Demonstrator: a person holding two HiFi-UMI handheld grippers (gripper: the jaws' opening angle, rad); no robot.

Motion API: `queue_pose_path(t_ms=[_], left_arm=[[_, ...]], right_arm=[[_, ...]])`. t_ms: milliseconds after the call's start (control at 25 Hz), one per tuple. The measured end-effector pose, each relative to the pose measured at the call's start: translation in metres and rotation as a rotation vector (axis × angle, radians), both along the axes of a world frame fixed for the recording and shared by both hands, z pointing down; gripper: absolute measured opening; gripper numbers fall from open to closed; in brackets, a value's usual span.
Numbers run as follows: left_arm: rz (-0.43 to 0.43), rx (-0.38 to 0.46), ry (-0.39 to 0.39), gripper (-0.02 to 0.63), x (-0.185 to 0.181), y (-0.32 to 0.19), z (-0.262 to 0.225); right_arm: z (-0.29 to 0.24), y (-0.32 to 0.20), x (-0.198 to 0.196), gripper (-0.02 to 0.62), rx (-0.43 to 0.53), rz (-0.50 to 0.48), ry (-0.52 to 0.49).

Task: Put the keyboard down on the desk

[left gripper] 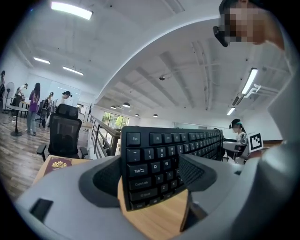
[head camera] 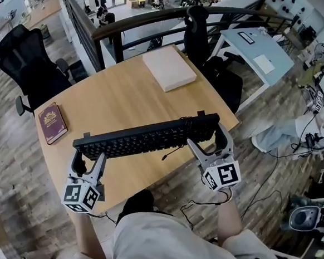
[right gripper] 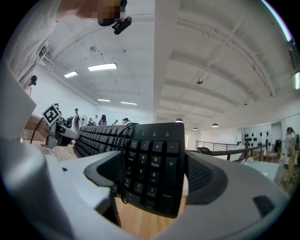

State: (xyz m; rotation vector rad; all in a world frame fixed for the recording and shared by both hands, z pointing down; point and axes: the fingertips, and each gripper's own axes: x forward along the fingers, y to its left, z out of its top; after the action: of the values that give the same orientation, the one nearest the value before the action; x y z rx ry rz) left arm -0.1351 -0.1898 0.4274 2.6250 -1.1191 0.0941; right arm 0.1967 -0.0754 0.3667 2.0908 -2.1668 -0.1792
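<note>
A black keyboard (head camera: pixel 146 136) hangs above the near part of the wooden desk (head camera: pixel 120 96), tilted with its keys facing me. My left gripper (head camera: pixel 89 157) is shut on its left end, the Esc-and-Tab side (left gripper: pixel 150 164). My right gripper (head camera: pixel 210 141) is shut on the right end, over the number pad (right gripper: pixel 152 171). The keyboard's black cable (head camera: pixel 175 150) dangles under its middle. Desk wood shows below the keyboard in both gripper views.
A dark red book (head camera: pixel 52 122) lies at the desk's left edge, and a flat white box (head camera: pixel 169 67) sits at its far side. Black office chairs (head camera: pixel 28 58) stand behind the desk. A railing (head camera: pixel 159 17) runs beyond. Cables trail on the floor at right.
</note>
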Motion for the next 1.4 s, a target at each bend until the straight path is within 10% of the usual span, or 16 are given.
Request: queue_pose_path(t_ms=[560,1400], left_arm=[[-0.048,0.005,0.025,0.383,-0.002,-0.092,0.0],[-0.292,-0.14,-0.067,0.383,0.034,-0.074,0.055]], right_arm=[[-0.005,-0.105,0.002,0.422,-0.018,-0.043,0.013],[0.077,-0.185,0.057,0.42,-0.191,-0.294,-0.098]])
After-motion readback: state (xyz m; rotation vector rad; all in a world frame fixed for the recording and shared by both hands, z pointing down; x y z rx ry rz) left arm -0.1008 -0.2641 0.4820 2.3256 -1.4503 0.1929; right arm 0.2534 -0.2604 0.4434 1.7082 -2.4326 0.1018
